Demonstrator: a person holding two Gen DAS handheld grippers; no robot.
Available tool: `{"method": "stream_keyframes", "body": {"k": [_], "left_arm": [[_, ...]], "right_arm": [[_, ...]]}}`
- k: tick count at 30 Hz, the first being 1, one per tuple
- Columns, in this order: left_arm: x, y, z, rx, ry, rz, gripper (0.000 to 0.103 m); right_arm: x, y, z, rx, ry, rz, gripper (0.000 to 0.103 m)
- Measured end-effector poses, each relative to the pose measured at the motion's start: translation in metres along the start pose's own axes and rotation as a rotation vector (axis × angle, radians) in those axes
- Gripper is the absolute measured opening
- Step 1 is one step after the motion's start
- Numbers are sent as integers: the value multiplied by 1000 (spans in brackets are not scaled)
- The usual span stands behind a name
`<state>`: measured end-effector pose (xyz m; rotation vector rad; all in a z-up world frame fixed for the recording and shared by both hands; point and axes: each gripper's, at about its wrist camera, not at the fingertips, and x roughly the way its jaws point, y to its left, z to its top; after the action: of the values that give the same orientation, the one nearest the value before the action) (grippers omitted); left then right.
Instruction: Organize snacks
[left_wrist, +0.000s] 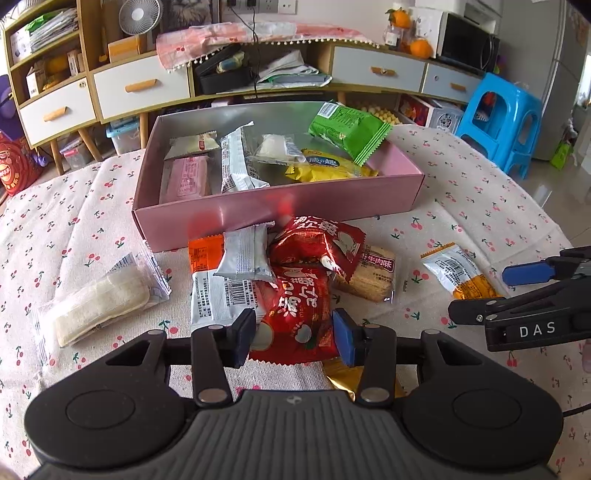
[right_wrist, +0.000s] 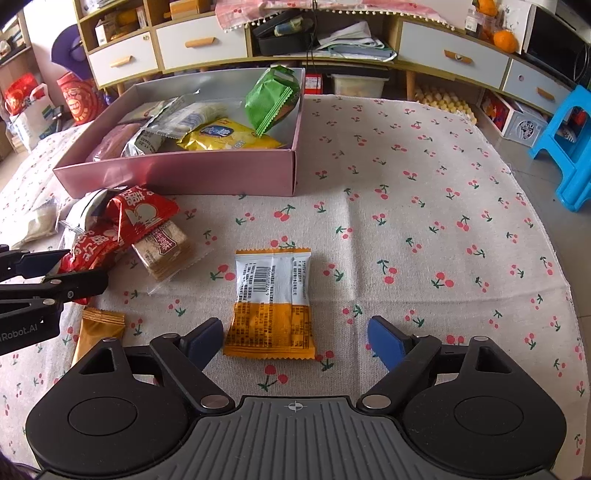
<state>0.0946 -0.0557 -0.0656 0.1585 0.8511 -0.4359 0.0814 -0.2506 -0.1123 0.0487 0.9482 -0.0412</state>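
My left gripper (left_wrist: 293, 334) is shut on a red snack packet (left_wrist: 299, 306) at the near end of a pile on the cherry-print tablecloth; both blue pads press its sides. A second red packet (left_wrist: 321, 240) lies just behind it. The pink box (left_wrist: 280, 206) beyond the pile holds several snacks, among them a green packet (left_wrist: 347, 129) leaning on its far right rim and a yellow one (left_wrist: 328, 168). My right gripper (right_wrist: 295, 339) is open around the near end of an orange-and-white packet (right_wrist: 271, 295) lying flat, with gaps on both sides.
In the pile are a cracker pack (left_wrist: 369, 277), a silver packet (left_wrist: 243, 254) and a barcode packet. A clear-wrapped white cake (left_wrist: 99, 299) lies to the left, a gold packet (right_wrist: 98, 325) near my left gripper. A blue stool (left_wrist: 502, 118) and drawer cabinets stand behind the table.
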Motion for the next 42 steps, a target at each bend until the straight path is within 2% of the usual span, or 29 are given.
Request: {"method": "stream_keyframes", "body": {"k": [3, 5, 6, 23, 24, 25, 26, 31, 32, 34, 36, 37, 39, 42], "left_arm": [[-2, 2, 0, -12, 6, -13, 42], [-3, 2, 1, -18, 10, -19, 41], [-4, 2, 1, -21, 12, -22, 41], [-25, 16, 12, -136, 37, -99, 39], [-27, 16, 13, -137, 34, -104, 36], [-29, 17, 14, -139, 31, -112, 17], [-29, 17, 16, -138, 41, -118, 4], [-26, 20, 16, -160, 52, -116, 4], [-24, 21, 16, -163, 59, -123, 5], [-22, 21, 14, -173, 72, -133, 16], [-20, 18, 12, -177, 86, -141, 34], [-19, 16, 11, -183, 93, -148, 37], [-15, 12, 11, -205, 106, -150, 52], [-9, 6, 13, -236, 108, -142, 61]], "right_arm": [[-1, 2, 1, -10, -6, 7, 68], [-3, 4, 2, -15, -7, 18, 52], [-3, 4, 3, -15, -7, 24, 47], [-15, -7, 11, 168, 94, 167, 46], [-16, -7, 12, 174, 94, 171, 46], [-17, -8, 13, 180, 92, 175, 46], [-18, -8, 13, 187, 90, 180, 46], [-23, -12, 20, 217, 76, 200, 46], [-23, -11, 20, 218, 75, 198, 46], [-22, -11, 21, 219, 78, 194, 46], [-19, -9, 20, 217, 89, 190, 46], [-18, -9, 20, 214, 93, 186, 46], [-16, -7, 19, 209, 100, 180, 46], [-15, -6, 19, 209, 101, 174, 46]]}}
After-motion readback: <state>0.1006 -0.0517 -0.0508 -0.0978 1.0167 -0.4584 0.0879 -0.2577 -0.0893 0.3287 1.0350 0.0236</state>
